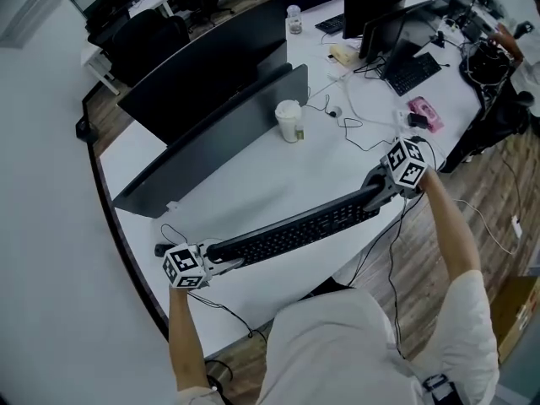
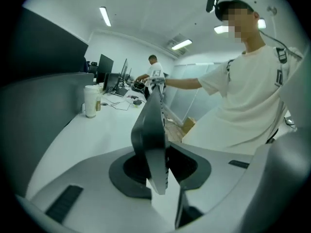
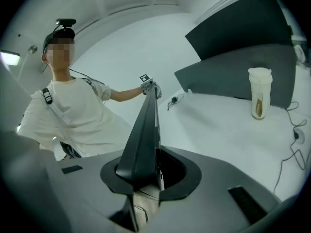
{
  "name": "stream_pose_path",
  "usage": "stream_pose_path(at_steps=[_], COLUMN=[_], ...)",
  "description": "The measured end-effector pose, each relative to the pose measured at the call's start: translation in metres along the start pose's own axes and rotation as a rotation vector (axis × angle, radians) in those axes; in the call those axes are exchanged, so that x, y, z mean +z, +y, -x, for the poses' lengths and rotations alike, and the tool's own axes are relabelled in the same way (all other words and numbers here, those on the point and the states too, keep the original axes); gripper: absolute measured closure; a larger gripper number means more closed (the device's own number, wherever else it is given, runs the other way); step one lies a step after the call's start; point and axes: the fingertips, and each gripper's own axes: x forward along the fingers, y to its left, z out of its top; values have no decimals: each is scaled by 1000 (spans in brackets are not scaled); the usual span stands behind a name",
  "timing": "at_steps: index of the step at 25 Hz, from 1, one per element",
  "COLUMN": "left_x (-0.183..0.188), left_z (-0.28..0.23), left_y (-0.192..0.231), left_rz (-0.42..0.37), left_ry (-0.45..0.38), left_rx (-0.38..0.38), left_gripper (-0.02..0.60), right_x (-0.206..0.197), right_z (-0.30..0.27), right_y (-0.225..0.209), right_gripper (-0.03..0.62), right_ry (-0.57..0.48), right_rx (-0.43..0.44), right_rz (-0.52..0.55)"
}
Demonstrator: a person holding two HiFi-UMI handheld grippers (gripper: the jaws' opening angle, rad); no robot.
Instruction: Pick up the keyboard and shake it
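White desk (image 1: 253,184) with a grey divider (image 1: 211,133) standing along its far side. Along the desk's near edge stretches the black keyboard (image 1: 295,226), gripped at both ends. The left claw (image 1: 221,264) pinches its left end over the desk, and the right claw (image 1: 377,194) pinches its right end just past the desk's edge. On the desk, beside the divider, stands a cup (image 1: 288,121).

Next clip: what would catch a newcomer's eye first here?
The long black keyboard stands out first. It is clamped at its two ends by the left gripper and the right gripper, along the front of the white desk. Behind it a pale cup stands beside the dark partition.
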Motion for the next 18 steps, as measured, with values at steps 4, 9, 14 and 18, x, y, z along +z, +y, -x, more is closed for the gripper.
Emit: stream_pose_path(at_steps=[4,9,14,18], left_x=[-6,-22,-22,-16], left_z=[-21,-34,-38,-37], left_y=[-13,-8,-9,-4], left_rz=[-96,-170,-224,-282], left_ry=[106,141,79,48], left_rx=[22,138,269,424], left_gripper=[482,492,492,492], right_x=[13,37,63,85], right_z=[26,37,48,56], right_y=[16,22,33,37], right_gripper=[488,488,488,487], right_ry=[134,315,545,841], right_rx=[-61,-223,-336,-482], right_rz=[68,224,333,480])
